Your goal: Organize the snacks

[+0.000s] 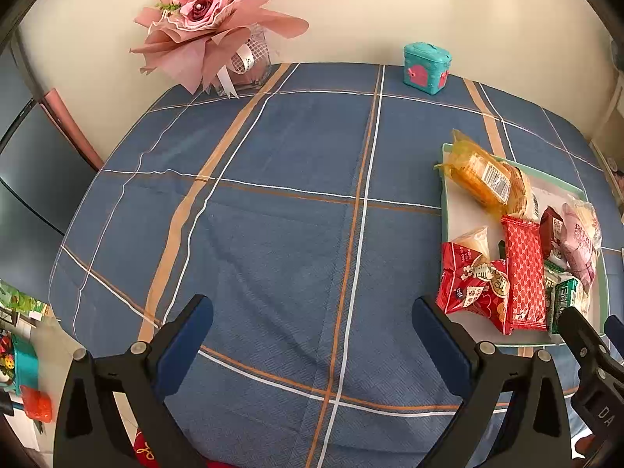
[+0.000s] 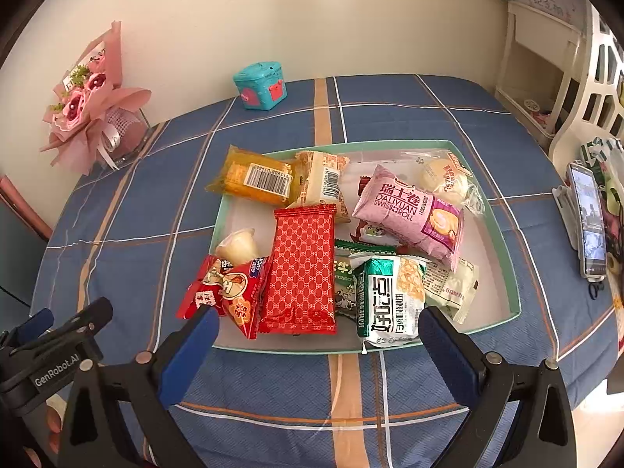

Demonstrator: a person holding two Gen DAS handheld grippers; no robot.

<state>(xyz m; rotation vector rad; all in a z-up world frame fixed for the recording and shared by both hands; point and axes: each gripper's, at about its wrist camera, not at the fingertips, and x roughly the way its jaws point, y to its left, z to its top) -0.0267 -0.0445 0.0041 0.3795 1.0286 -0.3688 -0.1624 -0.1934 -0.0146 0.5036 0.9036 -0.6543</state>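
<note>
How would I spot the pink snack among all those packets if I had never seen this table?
Find the shallow green-rimmed tray on the blue checked tablecloth. In its far right part lies the pink Swiss roll packet, tilted across other snacks. It is the only pink wrapper, with a swirl cake pictured; its neighbours are red, green or clear.

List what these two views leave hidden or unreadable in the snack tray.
- Dark red packet: right wrist view, mostly covered by the pink Swiss roll packet; its label is unreadable.
- Green packet: right wrist view, overlapped by the red patterned packet and the green-and-white packet.
- Tray: left wrist view, the right gripper hides its near right corner.
</note>
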